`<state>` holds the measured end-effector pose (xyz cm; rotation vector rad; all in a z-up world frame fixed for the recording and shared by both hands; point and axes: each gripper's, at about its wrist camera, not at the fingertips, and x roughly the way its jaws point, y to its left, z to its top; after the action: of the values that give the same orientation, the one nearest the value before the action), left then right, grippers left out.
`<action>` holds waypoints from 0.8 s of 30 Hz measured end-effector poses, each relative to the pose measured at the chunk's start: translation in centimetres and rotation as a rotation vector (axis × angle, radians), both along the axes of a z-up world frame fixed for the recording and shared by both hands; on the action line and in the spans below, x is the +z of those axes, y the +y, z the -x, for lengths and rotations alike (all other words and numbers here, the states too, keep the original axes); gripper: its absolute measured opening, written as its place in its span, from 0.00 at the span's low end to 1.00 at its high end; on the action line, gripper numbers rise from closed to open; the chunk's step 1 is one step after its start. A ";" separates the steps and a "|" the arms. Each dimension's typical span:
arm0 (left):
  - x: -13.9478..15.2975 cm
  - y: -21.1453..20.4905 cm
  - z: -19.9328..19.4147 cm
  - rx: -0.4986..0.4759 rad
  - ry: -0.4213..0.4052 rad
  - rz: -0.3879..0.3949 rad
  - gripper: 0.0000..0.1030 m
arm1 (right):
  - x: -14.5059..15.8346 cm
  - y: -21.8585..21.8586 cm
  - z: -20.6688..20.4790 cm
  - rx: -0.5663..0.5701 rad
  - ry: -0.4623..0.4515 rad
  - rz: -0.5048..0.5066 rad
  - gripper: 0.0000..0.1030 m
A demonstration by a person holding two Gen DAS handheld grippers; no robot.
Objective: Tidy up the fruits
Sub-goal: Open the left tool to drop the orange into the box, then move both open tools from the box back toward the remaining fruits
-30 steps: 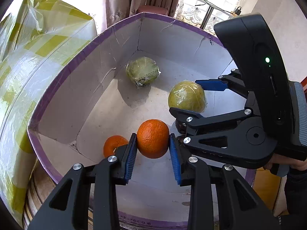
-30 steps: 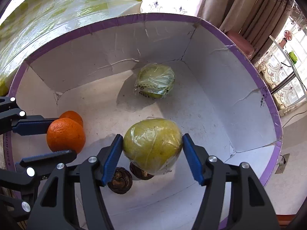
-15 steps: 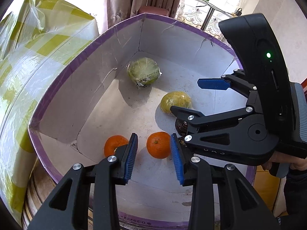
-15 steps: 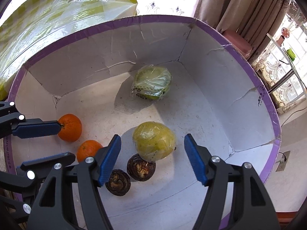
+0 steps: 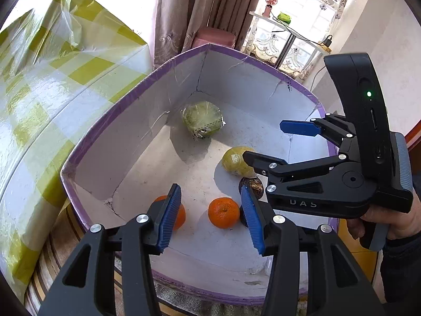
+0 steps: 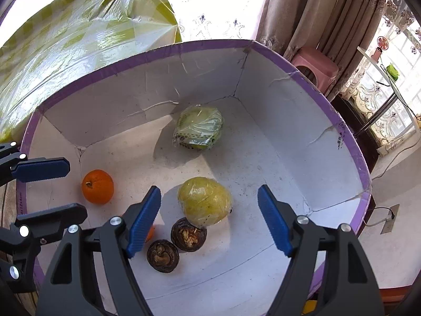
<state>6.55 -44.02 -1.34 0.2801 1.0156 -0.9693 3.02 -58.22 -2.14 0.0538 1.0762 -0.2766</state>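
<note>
A white box with a purple rim [image 5: 110, 105] [image 6: 350, 142] holds the fruit. An orange [image 5: 224, 212] lies on its floor below my open left gripper [image 5: 210, 217]. A second orange [image 5: 181, 214] [image 6: 97, 186] lies beside it, partly behind the left finger. A wrapped yellow-green fruit [image 5: 235, 160] [image 6: 205, 201] lies below my open right gripper [image 6: 209, 218] [image 5: 265, 142]. A wrapped green fruit [image 5: 202, 119] [image 6: 198, 127] sits near the far corner. Two dark brown fruits [image 6: 188, 234] [image 6: 163, 256] lie near the front wall. Both grippers are empty, above the box.
A table with a yellow checked plastic cloth [image 5: 47, 84] [image 6: 79, 31] stands to the left of the box. A pink stool [image 5: 214, 36] [image 6: 315, 68] and curtains are behind it. A small side table [image 5: 292, 30] stands by the window.
Both grippers opened and let go: the orange and the wrapped yellow-green fruit dropped to the box floor. Both grippers then rose and opened wider.
</note>
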 end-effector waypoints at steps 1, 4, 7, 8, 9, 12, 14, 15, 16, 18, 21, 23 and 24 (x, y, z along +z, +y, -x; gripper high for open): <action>0.3 0.3 0.0 0.008 -0.003 0.010 0.45 | 0.3 -0.1 0.1 -0.003 -0.009 -0.001 0.74; 1.2 1.4 -0.2 0.038 -0.018 0.038 0.45 | 1.5 0.1 0.3 -0.004 -0.035 0.005 0.74; 2.1 2.8 -0.4 0.077 -0.035 0.069 0.45 | 2.4 0.3 0.4 -0.003 -0.062 0.004 0.74; 2.4 3.4 -0.5 0.092 -0.040 0.080 0.45 | 2.7 0.4 0.4 -0.002 -0.071 -0.001 0.74; 2.7 4.1 -0.7 0.107 -0.043 0.091 0.45 | 3.0 0.5 0.4 0.001 -0.080 -0.008 0.74; 3.4 6.1 -1.1 0.158 -0.048 0.121 0.46 | 3.8 1.2 0.4 0.016 -0.107 -0.029 0.74; 3.9 7.5 -1.3 0.187 -0.065 0.135 0.46 | 4.2 1.9 0.2 0.035 -0.120 -0.027 0.74; 4.1 8.2 -1.4 0.202 -0.076 0.137 0.46 | 4.4 2.4 0.1 0.046 -0.121 -0.019 0.74; 4.3 8.8 -1.4 0.218 -0.086 0.139 0.46 | 4.5 2.9 0.0 0.056 -0.120 -0.008 0.74; 4.6 10.2 -1.5 0.243 -0.097 0.148 0.46 | 4.6 4.1 -0.2 0.079 -0.121 0.000 0.74; 4.9 12.5 -1.7 0.290 -0.099 0.160 0.46 | 4.8 5.9 -0.6 0.117 -0.118 0.013 0.74; 5.1 14.4 -1.7 0.327 -0.099 0.171 0.48 | 5.0 7.0 -0.8 0.140 -0.124 0.010 0.74; 5.2 15.4 -1.7 0.348 -0.104 0.177 0.53 | 5.2 7.6 -0.9 0.154 -0.133 0.008 0.74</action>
<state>8.23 -28.60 3.88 0.0044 0.8422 -0.7139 3.95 -50.57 3.01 -0.0176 0.9420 -0.1359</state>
